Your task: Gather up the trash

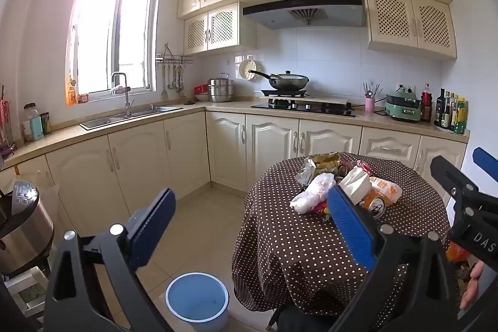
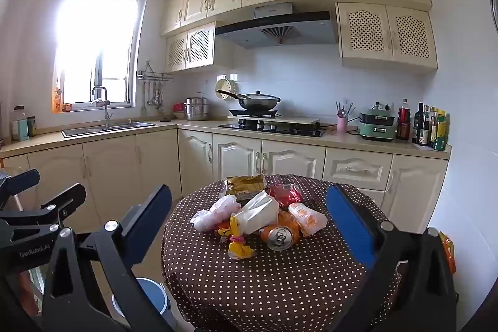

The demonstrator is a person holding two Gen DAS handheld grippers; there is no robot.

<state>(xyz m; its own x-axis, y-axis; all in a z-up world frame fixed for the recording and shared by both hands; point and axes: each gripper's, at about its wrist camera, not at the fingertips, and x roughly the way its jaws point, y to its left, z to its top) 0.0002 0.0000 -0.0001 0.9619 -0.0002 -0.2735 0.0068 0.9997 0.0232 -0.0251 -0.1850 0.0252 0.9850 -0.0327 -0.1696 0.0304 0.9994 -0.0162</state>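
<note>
A pile of trash lies on a round table with a brown polka-dot cloth [image 2: 280, 285]: an orange can [image 2: 280, 235], a white tissue pack [image 2: 260, 212], a crumpled white-pink bag [image 2: 218, 213], an orange-white wrapper [image 2: 308, 218], a yellow wrapper [image 2: 238, 248], a gold snack bag [image 2: 246, 184] and a red wrapper [image 2: 284, 192]. A blue bin [image 1: 196, 299] stands on the floor left of the table. My left gripper [image 1: 252, 226] is open and empty, above the floor and table edge. My right gripper [image 2: 249, 226] is open and empty, short of the pile.
Cream kitchen cabinets run along the back and left. The counter holds a sink [image 1: 130, 115], a hob with a wok [image 1: 288, 81], a steel pot [image 1: 221, 89], a green appliance [image 1: 403, 109] and bottles [image 1: 451, 112]. A rice cooker [image 1: 21, 226] stands at the left.
</note>
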